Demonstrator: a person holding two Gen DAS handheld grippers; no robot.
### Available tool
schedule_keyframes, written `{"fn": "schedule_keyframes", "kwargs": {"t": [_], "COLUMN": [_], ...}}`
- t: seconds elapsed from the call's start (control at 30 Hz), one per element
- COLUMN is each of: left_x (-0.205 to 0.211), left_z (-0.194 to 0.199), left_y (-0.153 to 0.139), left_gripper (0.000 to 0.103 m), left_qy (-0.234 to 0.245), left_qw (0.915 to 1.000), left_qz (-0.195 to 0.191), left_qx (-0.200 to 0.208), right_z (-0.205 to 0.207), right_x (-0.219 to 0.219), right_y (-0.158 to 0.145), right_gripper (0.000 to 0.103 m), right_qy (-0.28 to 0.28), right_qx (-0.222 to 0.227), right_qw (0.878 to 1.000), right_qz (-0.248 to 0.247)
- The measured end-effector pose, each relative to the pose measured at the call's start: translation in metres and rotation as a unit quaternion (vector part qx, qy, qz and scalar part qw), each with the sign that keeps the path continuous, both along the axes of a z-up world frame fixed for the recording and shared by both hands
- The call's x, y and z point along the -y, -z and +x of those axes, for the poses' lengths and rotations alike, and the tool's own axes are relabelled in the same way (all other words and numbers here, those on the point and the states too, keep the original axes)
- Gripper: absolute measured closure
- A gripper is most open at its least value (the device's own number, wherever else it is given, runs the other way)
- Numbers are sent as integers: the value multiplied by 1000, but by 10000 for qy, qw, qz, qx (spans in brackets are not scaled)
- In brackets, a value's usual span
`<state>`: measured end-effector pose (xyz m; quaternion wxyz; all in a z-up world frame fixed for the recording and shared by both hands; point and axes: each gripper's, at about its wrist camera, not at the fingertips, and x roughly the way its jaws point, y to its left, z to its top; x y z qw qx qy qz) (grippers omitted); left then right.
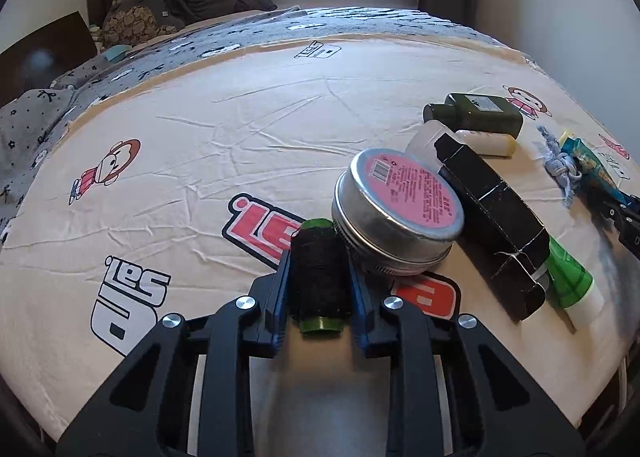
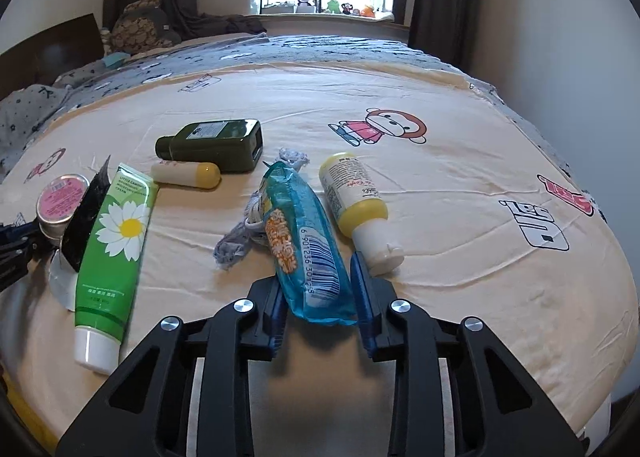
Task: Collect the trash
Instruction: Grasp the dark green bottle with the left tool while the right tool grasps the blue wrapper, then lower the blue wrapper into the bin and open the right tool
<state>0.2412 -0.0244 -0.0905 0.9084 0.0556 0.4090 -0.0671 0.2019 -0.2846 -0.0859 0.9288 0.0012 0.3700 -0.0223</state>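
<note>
My left gripper (image 1: 318, 257) is shut on a black thread spool with green ends (image 1: 318, 275), held just above the cream bed sheet (image 1: 240, 129) beside a round metal tin with a pink label (image 1: 396, 209). My right gripper (image 2: 320, 277) is closed around a blue snack wrapper (image 2: 308, 241), whose far end rests on a grey-blue rag (image 2: 240, 233). The wrapper also shows at the right edge of the left wrist view (image 1: 592, 165).
On the sheet lie a black box (image 1: 496, 217), a green daisy tube (image 2: 116, 233), a dark green bottle (image 2: 216, 143), a small white-and-yellow tube (image 2: 186, 174) and a yellow-and-white bottle (image 2: 360, 205). A grey blanket (image 2: 320, 47) covers the far side of the bed.
</note>
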Motion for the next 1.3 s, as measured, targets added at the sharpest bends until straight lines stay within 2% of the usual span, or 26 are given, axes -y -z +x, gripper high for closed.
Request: {"fn": "schedule_keyframes", "kwargs": {"t": [0.1,0.37,0.5,0.67,0.87,1.07,1.3], "left_x": [-3,-10,-13,-9,-1,16,43], "left_z": [-8,-44,-71,-114,-161,-200,-230], "left_y": [-1,-8,-23,-43,-53,-39,5], "left_gripper": [79,79,79,79,79,79,79], "left_qy": [42,150,241,532,863,1289,1751], "left_qw": [10000,9999,9993,9966,9927,9887,9832], "left_qz": [-10,-46,-138,-252,-510,-592,-523], "left_qx": [8,65,250,568,663,491,-35], "right_z": [-9,-40,-65,-108,-158,-195,-220], "right_x": [4,-2,-9,-21,-25,-28,-39], "right_y": [-6,-25,-35,-44,-51,-42,-4], "right_gripper": [87,90,90,90,90,90,90], "right_qy": [-21,-266,-441,-720,-1007,-1372,-1512], "right_qx": [118,307,369,473,442,77,-528], "right_qw": [9999,9991,9981,9961,9936,9899,9867], "right_qz": [48,115,197,207,272,337,286]}}
